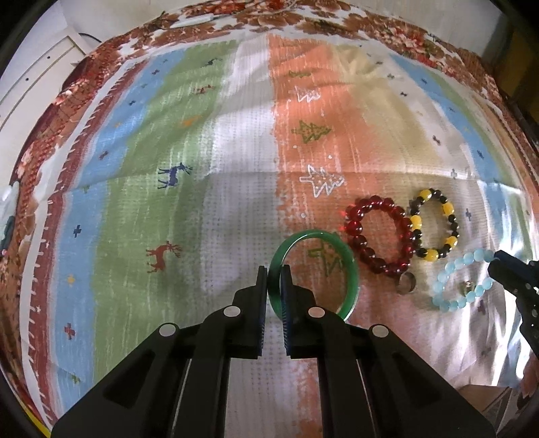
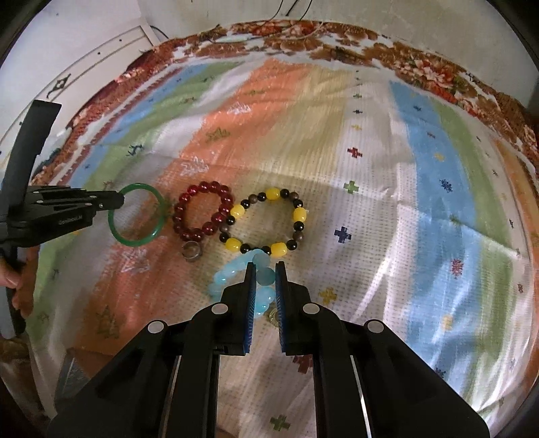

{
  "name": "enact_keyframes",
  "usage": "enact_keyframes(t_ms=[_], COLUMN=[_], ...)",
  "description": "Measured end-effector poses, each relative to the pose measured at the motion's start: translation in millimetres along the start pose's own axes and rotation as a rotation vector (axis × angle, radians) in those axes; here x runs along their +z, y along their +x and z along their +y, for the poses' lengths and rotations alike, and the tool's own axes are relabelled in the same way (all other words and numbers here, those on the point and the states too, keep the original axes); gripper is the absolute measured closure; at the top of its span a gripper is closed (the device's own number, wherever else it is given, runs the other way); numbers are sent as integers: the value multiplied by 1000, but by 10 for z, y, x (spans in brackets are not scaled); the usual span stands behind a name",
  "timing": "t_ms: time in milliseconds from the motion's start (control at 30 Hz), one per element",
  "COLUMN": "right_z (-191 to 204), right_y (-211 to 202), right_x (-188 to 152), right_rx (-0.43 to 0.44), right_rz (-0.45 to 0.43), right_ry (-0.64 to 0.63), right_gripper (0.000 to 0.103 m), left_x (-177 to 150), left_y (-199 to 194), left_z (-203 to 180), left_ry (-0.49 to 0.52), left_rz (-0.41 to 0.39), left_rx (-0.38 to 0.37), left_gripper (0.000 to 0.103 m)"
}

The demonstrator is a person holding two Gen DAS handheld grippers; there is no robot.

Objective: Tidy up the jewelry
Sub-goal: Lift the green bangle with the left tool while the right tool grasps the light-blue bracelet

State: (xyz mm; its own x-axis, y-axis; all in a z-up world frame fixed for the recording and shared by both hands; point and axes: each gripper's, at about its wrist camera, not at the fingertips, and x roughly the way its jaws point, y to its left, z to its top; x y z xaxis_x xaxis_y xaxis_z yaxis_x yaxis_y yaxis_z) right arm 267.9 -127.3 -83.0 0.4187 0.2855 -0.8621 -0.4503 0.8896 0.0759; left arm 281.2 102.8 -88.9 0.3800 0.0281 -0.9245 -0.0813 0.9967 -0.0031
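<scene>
My left gripper point(image 1: 273, 269) is shut on the rim of a green bangle point(image 1: 350, 266), also seen in the right wrist view point(image 2: 134, 241). A dark red bead bracelet point(image 1: 380, 266) point(image 2: 202, 212) lies right of it, touching a yellow-and-black bead bracelet point(image 1: 434, 224) point(image 2: 266, 220). A small silver ring point(image 1: 406, 284) point(image 2: 192, 252) lies below the red one. My right gripper point(image 2: 264, 268) is shut on a pale blue bead bracelet point(image 2: 261, 279) point(image 1: 461, 283). A small gold ring point(image 1: 469, 287) point(image 2: 272, 315) lies inside it.
A striped cloth point(image 1: 168, 219) with deer and tree prints covers the table. A floral cloth point(image 1: 303, 20) borders its far edge. A white wall panel point(image 2: 84, 50) and cable stand at the back left. The left gripper's body point(image 2: 50, 212) shows at the left.
</scene>
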Motion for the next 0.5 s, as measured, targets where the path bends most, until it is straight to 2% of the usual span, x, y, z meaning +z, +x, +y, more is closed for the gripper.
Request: enact_keyframes(t_ms=[300,500], right_z=[59,119], right_y=[-188,-343], right_x=[-40,-78], right_rx=[1,3], right_rz=[-51,-90], right_ry=[-2,-15], right_gripper=[91,91], left_x=[-78,-129], left_y=[-306,-397], left_z=[-60,-148], left_ry=[-7,29], left_rz=[-63,-80], left_rx=[-28,-9], left_gripper=[95,94])
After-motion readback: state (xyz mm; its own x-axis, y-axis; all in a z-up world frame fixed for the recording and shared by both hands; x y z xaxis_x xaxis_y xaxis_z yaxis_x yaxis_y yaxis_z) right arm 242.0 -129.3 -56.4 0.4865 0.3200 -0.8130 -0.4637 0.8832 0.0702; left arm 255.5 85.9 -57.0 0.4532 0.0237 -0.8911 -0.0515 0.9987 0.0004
